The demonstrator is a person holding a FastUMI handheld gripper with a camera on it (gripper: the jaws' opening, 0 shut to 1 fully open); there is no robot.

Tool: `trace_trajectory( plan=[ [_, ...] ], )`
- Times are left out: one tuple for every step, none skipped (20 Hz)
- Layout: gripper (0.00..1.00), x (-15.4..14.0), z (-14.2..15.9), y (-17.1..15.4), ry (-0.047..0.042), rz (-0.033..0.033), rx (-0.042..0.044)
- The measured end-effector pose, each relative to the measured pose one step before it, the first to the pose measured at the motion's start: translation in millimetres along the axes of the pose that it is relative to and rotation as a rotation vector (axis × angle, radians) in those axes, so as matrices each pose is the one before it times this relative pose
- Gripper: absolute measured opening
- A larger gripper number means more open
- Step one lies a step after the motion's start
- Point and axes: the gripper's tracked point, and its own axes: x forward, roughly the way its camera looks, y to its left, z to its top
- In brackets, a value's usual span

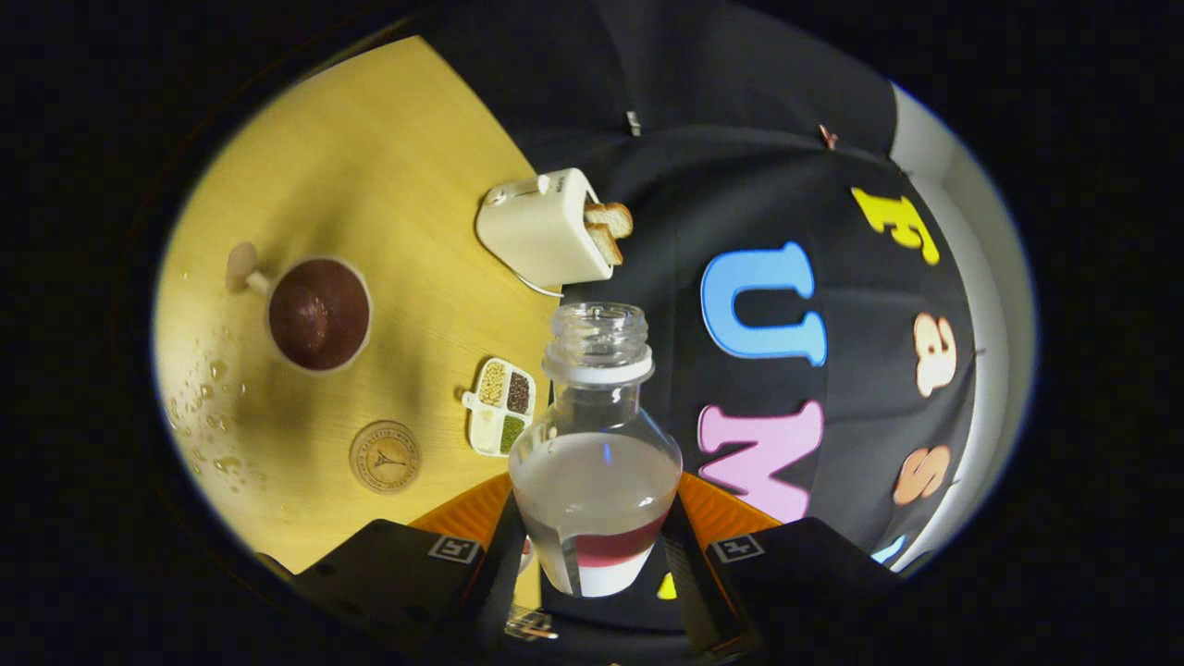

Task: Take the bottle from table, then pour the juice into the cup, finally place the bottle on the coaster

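The bottle point(597, 444) sits between the jaws of the gripper point(592, 546), which close on its lower body from both sides; its open neck points away from them, and a little red juice shows low in it. At left of the frame, on the yellow counter point(388, 166), the cup point(317, 313) holds dark liquid. The coaster point(385, 456) lies below it, apparently bare, with droplets point(205, 407) nearby. A toaster point(546, 227) and a seed tray point(500, 405) sit nearer centre.
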Motion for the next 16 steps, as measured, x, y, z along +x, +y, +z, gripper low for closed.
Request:
trace_trajectory(
  plan=[
    [0.75,-1.83,-3.95,-5.23,0.0087,0.00204,0.08457],
    [0.75,1.48,-2.76,-4.09,0.00754,0.00436,0.08623],
    [0.75,-1.24,-1.96,-3.3,0.00039,0.00668,0.08702],
    [0.75,0.73,1.18,-2.48,-0.0083,0.00335,0.08262],
    [0.75,0.6,0.92,-2.99,-0.01008,0.00469,0.07134],
    [0.75,0.42,0.19,-2.32,-0.01386,0.00947,0.07537],
    [0.75,3.33,0.95,2.02,-0.02497,0.01578,0.0955],
    [0.75,2.94,-2.09,3.66,-0.01188,0.01667,0.07784],
    [0.75,4.24,-4.08,1.74,-0.00347,0.01043,0.07642],
    [0.75,3.38,-6.74,-1.65,-0.00843,0.0032,0.06942],
    [0.75,3.41,-6.25,-1.25,-0.00937,0.00593,0.06248],
    [0.75,4.69,-2.92,-1.45,-0.01693,-0.00181,0.05499],
    [0.75,3.76,-3.71,-1.22,-0.01477,0.0013,0.05443],
    [0.75,2.16,-5.41,-0.2,-0.01593,0.00757,0.05603],
    [0.75,3.01,-6.5,1.17,-0.01319,0.01078,0.06222],
    [0.75,2.29,-5.17,-0.56,-0.0127,0.00271,0.05177]
  ],
)
